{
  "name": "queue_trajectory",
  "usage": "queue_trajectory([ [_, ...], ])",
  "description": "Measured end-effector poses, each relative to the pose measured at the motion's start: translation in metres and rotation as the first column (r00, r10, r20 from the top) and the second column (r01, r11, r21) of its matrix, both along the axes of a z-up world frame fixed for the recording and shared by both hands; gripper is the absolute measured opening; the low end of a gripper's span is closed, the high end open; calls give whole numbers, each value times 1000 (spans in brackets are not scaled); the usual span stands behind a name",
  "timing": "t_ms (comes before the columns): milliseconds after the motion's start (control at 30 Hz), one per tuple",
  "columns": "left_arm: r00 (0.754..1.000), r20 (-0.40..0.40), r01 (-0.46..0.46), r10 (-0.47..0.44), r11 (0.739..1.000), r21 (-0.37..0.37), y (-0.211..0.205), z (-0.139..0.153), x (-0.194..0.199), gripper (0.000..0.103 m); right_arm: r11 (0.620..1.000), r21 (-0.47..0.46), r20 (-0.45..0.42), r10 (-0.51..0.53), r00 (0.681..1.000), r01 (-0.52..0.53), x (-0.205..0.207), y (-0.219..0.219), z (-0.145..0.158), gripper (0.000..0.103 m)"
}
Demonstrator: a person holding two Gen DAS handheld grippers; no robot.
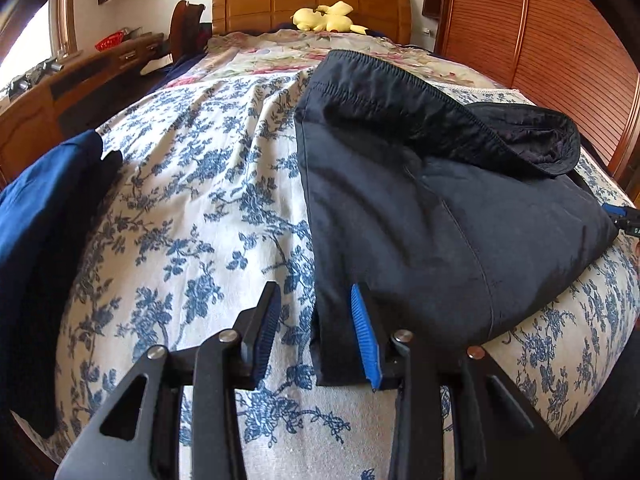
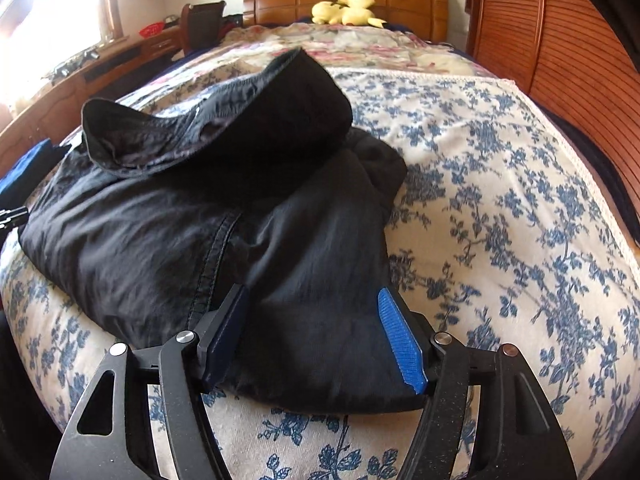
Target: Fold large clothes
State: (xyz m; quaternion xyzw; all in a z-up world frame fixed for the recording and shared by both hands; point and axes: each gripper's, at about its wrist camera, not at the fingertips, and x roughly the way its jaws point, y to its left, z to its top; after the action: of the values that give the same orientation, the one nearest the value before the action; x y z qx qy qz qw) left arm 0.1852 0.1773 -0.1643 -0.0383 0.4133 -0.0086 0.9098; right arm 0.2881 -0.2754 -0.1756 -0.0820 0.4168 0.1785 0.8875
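Observation:
A dark navy padded garment lies partly folded on the blue-flowered bedspread, its elastic hem turned over at the far end. My left gripper is open at the garment's near left corner, its right finger over the cloth edge. In the right wrist view the same garment fills the middle. My right gripper is open with the garment's near right corner lying between its fingers. The tip of the right gripper shows at the right edge of the left wrist view.
A blue folded cloth lies at the bed's left edge. A yellow plush toy sits by the wooden headboard. A wooden desk stands left, a slatted wooden wardrobe right.

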Motion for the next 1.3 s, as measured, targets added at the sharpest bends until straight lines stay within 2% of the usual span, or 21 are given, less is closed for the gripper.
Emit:
queue_trajectory([
  [233, 1000, 25, 17, -15, 998, -69, -4, 8, -19, 35, 1000, -21, -40, -12, 999, 11, -2, 2, -6, 69],
  [367, 1000, 2, 18, -18, 998, -68, -5, 1, -20, 35, 1000, -5, -46, -15, 999, 15, -2, -1, -9, 69],
  [500, 1000, -29, 7, -11, 991, -134, 3, -8, -15, 35, 999, 24, -64, -28, 998, 30, -1, -4, -13, 69],
  [567, 1000, -20, -1, -2, 989, -151, 4, -8, -15, 35, 999, 19, -67, -32, 997, 33, -2, -3, -14, 67],
  [633, 999, -31, 12, -17, 986, -164, 3, -10, -10, 35, 999, 21, -74, -25, 997, 26, -4, -1, -14, 57],
  [667, 999, -45, 11, -19, 986, -165, 3, -12, -7, 35, 1000, 18, -69, -22, 997, 23, -5, 0, -13, 38],
  [700, 998, -54, 13, -22, 987, -163, 2, -13, -5, 34, 1000, 12, -56, -16, 998, 17, -8, 1, -11, 8],
  [733, 998, -57, 26, -35, 989, -147, -1, -13, -4, 29, 1000, 14, -52, -1, 999, 2, -11, 3, -10, 5],
  [767, 997, -52, 43, -50, 989, -138, -4, -12, -4, 14, 1000, -3, -40, 5, 999, -5, -14, 6, -8, 3],
  [800, 997, -50, 52, -60, 990, -135, -6, -11, -5, 8, 1000, -19, -29, 12, 999, -13, -17, 10, -7, 1],
  [867, 997, -42, 54, -58, 993, -108, -10, -5, -9, 5, 999, -17, -9, 32, 999, -32, -24, 13, 0, 0],
  [967, 998, -5, 68, -69, 995, -75, -17, 11, -24, 2, 999, 7, 33, 36, 999, -36, -36, 9, 17, 0],
  [1100, 994, 39, 101, -98, 992, -78, -23, 32, -43, 2, 999, 52, 84, 9, 996, -14, -54, -8, 42, 0],
  [1300, 992, 67, 111, -106, 990, -82, -31, 44, -82, 2, 998, 69, 80, 9, 997, -15, -92, -31, 47, 0],
])
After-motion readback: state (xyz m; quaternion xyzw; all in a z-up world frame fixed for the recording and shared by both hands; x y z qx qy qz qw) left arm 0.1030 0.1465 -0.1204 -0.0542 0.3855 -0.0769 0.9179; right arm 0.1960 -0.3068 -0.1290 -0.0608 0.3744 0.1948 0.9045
